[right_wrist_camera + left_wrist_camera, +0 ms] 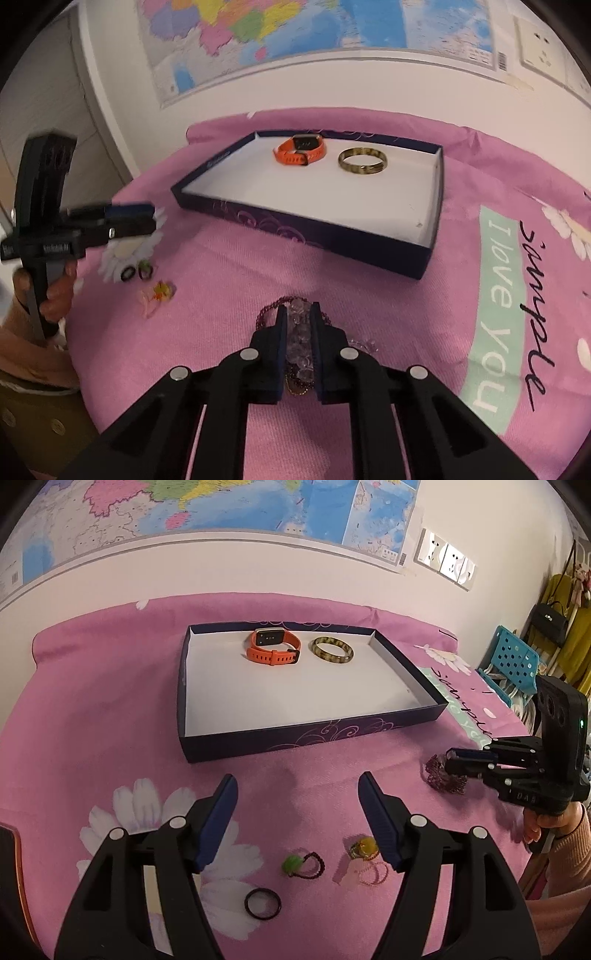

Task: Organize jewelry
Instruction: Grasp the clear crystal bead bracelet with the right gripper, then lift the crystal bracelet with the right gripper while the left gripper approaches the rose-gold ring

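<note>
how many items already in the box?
2: an orange watch at the far side of the box, and a mottled bangle just right of it. Nothing looks hidden inside.

One shallow dark purple cardboard box [295, 738] with a white floor is sitting on the pink flowered cloth [92, 701], holding one orange rubber-strapped watch [273, 646] and one mottled amber bangle [331, 650]. Four small rings are lying loose: one plain black [262, 904], one green-topped [304, 864], one yellow-topped [364, 848], one pink beaded [371, 876]. One dark purple beaded bracelet cluster [441, 775] is lying apart.
</note>
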Demonstrator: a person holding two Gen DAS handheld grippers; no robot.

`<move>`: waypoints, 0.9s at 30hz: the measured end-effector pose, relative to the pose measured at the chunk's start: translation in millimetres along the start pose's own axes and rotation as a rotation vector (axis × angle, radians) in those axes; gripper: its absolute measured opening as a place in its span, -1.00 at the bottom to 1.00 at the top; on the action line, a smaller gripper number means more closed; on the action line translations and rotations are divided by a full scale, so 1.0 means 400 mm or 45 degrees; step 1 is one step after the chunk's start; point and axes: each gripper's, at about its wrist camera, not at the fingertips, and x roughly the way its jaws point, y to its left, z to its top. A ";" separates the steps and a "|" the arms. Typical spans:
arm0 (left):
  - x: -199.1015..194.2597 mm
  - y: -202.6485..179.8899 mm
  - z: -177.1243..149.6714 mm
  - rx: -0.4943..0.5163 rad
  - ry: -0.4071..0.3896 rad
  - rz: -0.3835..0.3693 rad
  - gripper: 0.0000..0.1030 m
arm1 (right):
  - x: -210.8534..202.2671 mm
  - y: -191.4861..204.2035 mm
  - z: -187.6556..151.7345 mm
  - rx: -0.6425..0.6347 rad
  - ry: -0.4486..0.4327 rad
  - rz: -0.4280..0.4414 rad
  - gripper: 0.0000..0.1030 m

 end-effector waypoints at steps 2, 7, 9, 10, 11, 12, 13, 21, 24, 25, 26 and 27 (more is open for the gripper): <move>-0.007 0.002 -0.006 0.004 -0.004 -0.009 0.30 | -0.019 -0.015 0.006 0.055 -0.039 0.019 -0.81; -0.030 -0.011 -0.025 0.063 -0.026 -0.056 0.30 | -0.065 -0.046 0.017 0.154 -0.128 0.040 -0.81; -0.038 -0.022 -0.033 0.105 -0.032 -0.080 0.30 | -0.077 -0.051 0.018 0.167 -0.149 0.042 -0.81; -0.040 -0.029 -0.037 0.120 -0.033 -0.084 0.30 | -0.085 -0.050 0.019 0.169 -0.162 0.042 -0.81; -0.043 -0.037 -0.044 0.142 -0.032 -0.095 0.30 | -0.089 -0.048 0.021 0.170 -0.171 0.040 -0.81; -0.045 -0.045 -0.051 0.164 -0.030 -0.107 0.30 | -0.096 -0.046 0.022 0.173 -0.185 0.040 -0.81; -0.047 -0.050 -0.056 0.176 -0.028 -0.113 0.30 | -0.100 -0.046 0.024 0.174 -0.195 0.045 -0.81; -0.049 -0.071 -0.098 0.234 0.004 -0.161 0.28 | -0.146 -0.020 0.043 0.156 -0.279 0.083 -0.81; -0.049 -0.069 -0.109 0.243 0.018 -0.154 0.22 | -0.142 -0.003 0.042 0.139 -0.273 0.092 -0.81; -0.050 -0.068 -0.111 0.246 0.021 -0.157 0.19 | -0.138 0.000 0.039 0.139 -0.269 0.098 -0.81; -0.050 -0.070 -0.117 0.254 0.029 -0.162 0.16 | -0.134 0.003 0.038 0.141 -0.265 0.106 -0.81; -0.051 -0.072 -0.121 0.261 0.033 -0.168 0.14 | -0.130 0.006 0.037 0.142 -0.262 0.111 -0.81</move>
